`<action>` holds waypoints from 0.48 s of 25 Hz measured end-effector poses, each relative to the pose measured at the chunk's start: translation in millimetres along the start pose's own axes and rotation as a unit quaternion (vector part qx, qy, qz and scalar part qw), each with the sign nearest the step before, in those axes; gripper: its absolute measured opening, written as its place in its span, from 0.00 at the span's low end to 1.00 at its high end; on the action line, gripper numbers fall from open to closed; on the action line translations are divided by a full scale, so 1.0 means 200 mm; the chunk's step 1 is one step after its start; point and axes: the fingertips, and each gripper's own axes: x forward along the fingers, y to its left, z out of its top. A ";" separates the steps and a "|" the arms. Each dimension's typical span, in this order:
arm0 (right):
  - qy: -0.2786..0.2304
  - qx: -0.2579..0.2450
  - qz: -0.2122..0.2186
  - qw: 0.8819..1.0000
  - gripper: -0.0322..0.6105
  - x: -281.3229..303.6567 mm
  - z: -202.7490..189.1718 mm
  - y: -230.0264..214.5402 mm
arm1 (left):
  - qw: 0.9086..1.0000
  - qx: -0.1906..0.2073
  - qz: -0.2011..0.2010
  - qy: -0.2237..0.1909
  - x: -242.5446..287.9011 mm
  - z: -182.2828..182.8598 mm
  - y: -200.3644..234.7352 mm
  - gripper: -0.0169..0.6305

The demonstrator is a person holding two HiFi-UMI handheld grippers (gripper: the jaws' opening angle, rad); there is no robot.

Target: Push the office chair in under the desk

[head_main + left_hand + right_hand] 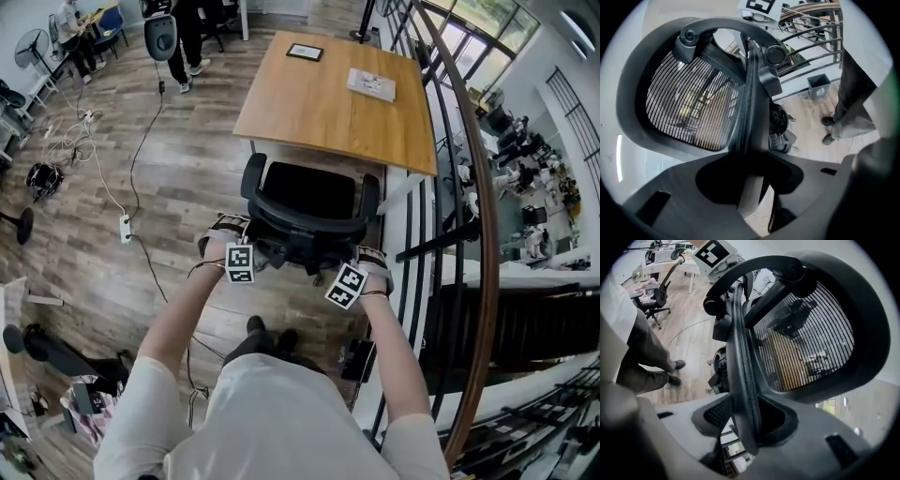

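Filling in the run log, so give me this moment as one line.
left gripper: shut on chair back | right gripper: shut on chair back | chair: before desk, not fully under

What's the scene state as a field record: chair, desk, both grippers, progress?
chair: black office chair faces the desk, seat mostly out in front of it
desk: wooden desk, two flat items on top
left: left gripper, jaws clamped on the left edge of the mesh backrest
right: right gripper, jaws clamped on the backrest's right edge
nearby: railing close on the chair's right
progress: chair gripped from behind, not yet pushed under
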 end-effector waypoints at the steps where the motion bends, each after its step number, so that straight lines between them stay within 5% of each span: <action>1: 0.001 0.000 0.000 1.000 0.31 0.02 -0.01 -0.03 | 1.000 0.000 0.001 -0.001 0.02 0.01 0.03 0.27; 12: 0.011 0.009 0.002 1.000 0.31 0.22 -0.07 -0.27 | 1.000 0.001 -0.001 -0.009 0.24 0.05 0.22 0.27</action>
